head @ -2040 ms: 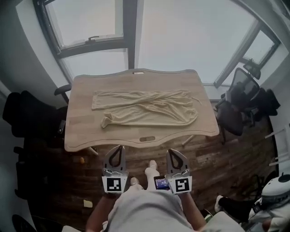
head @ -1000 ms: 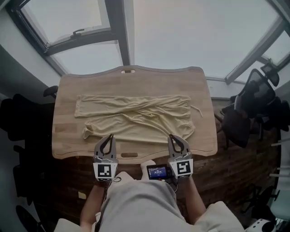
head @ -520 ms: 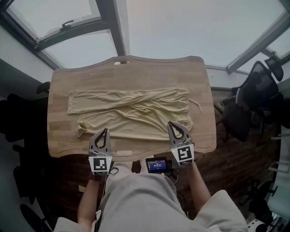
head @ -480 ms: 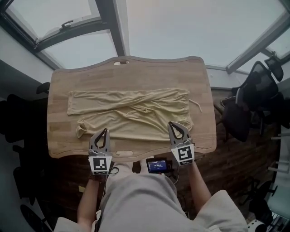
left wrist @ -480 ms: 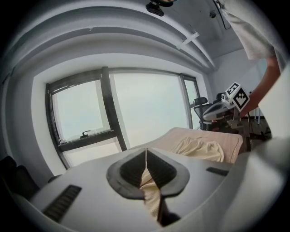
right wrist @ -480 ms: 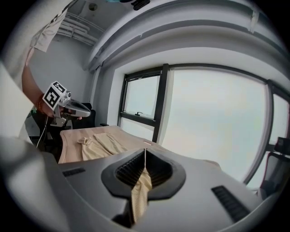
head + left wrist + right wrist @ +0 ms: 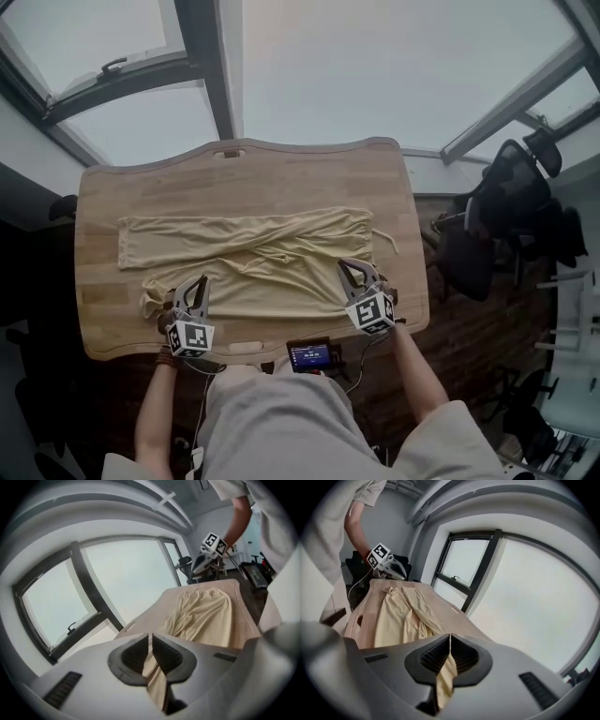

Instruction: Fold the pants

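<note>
Pale yellow pants [image 7: 253, 258] lie spread lengthwise across the wooden table [image 7: 234, 173], waist at the right and legs to the left, with folds in the middle. My left gripper [image 7: 199, 281] is shut, its tips over the near leg's lower edge by the hem. My right gripper [image 7: 345, 267] is shut over the near edge by the waist. In the left gripper view the jaws [image 7: 150, 634] meet, with the pants [image 7: 206, 616] beyond them. In the right gripper view the jaws [image 7: 450, 635] also meet, with cloth [image 7: 391, 616] showing past them. I see no cloth pinched between the pads.
A small device with a lit screen [image 7: 309, 355] sits at the person's waist by the table's front edge. A black office chair [image 7: 511, 202] stands to the right of the table. Large windows run behind the far edge. The floor is dark wood.
Both grippers have moved forward and down from the table's front edge to the near edge of the pants, and have spread apart. Both stayed shut.
</note>
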Available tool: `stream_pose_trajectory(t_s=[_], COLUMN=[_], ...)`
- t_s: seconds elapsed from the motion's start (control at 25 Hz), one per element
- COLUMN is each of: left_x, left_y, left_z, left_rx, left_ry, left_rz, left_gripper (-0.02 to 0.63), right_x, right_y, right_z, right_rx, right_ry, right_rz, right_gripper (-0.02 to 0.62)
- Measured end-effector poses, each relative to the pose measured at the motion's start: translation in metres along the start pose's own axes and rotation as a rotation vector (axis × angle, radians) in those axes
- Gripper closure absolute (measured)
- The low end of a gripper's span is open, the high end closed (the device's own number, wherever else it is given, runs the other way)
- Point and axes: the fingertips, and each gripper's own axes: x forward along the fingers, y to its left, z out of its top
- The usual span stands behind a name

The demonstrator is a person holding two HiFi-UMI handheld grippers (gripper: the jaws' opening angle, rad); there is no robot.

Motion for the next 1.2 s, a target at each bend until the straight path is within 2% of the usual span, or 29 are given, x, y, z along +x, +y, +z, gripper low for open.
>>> stream_pose_trajectory(t_s=[0.16,0.28,0.4,0.6,0.68,0.84,0.96,1.2], left_x=[0.025,0.044,0.059,0.085,0.095,0.111,0.121,0.14], left_y=[0.008,0.011,0.009,0.008,0.01,0.01,0.01,0.024], left_z=[-0.039,-0.069,-0.094,-0.118,-0.126,-0.146,-0.161,-0.173], left_rx=[0.041,0.058,0.075,0.103,0.129,0.187,0.201,0.127], left_ry=[0.083,0.152,0.215,0.276,0.298,0.35,0.387,0.428], left_rz=[-0.076,-0.125,-0.166,-0.218,-0.242,-0.302,-0.338,-0.342], left_gripper=[0.527,0.512,0.5,0.495,0.494,0.489,0.488,0.486], right_x=[0.034,0.067,0.099,0.14,0.152,0.167,0.175,0.189], right_y=[-0.024,-0.049,-0.075,-0.087,-0.092,-0.1,-0.099,-0.096], right_z=[-0.028,-0.049,-0.075,-0.126,-0.14,-0.161,-0.174,-0.185], right_rx=[-0.083,-0.119,-0.143,-0.33,-0.37,-0.377,-0.375,-0.287], right_ry=[0.085,0.149,0.234,0.404,0.451,0.522,0.565,0.597], right_rz=[0.067,0.095,0.108,0.229,0.278,0.352,0.399,0.455], right_gripper=[0.589,0.578,0.518,0.485,0.485,0.47,0.463,0.462])
